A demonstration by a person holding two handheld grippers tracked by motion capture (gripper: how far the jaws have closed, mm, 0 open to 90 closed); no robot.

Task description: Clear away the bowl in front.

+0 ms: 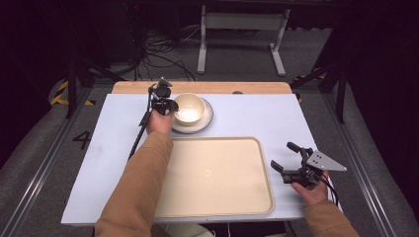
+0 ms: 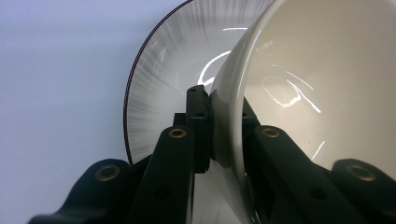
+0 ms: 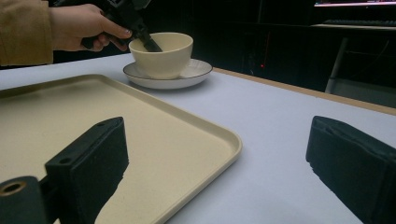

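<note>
Upper centre: left gripper fingers pinching cream bowl rim on saucer; thin grip risks tipping. Right gripper fingers wide, empty.

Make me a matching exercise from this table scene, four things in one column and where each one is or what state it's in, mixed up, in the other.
Things:
1. bowl
2. plate
3. tray
4. right gripper

Places or states:
A. jaws open, nothing between them, just off the tray's right edge
B. lying flat, nothing on it, at the near middle of the table
C. under the bowl, at the far side of the table
D. rim pinched between the jaws of the left gripper

Pairs: 1-D, 2-C, 3-B, 4-A
</note>
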